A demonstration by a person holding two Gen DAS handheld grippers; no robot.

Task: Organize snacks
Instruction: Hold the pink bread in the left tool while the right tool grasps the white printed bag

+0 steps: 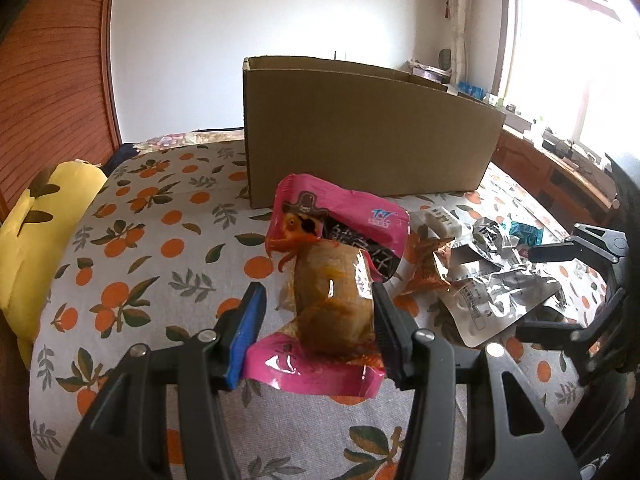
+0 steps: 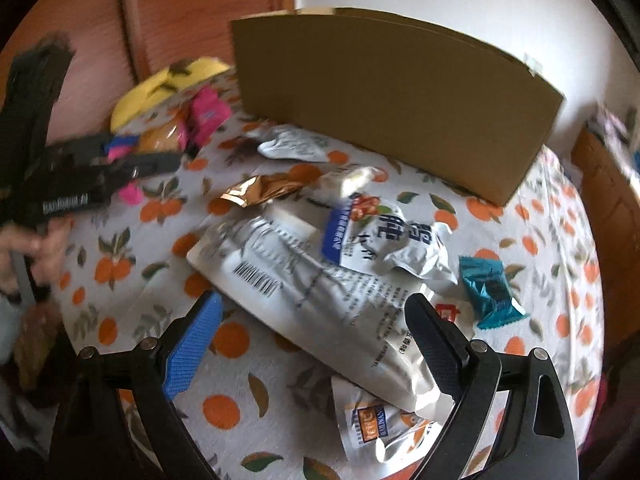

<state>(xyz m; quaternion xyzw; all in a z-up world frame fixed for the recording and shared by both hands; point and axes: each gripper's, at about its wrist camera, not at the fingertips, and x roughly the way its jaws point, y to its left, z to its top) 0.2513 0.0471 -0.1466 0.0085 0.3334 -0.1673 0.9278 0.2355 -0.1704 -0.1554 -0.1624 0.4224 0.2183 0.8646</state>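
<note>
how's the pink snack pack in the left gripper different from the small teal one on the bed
The pink plastic snack packet is held off the cover between the left gripper fingers; the small teal foil packet lies loose on the orange-print bedspread. The pink one has a clear window showing brown food; the teal is opaque. Both are sealed.

The left claw (image 1: 316,320) grips a pink snack packet (image 1: 332,280) above the bed (image 1: 160,248); a cardboard box (image 1: 360,136) stands behind.

Blown-out window glare, right-wrist motion blur
</note>
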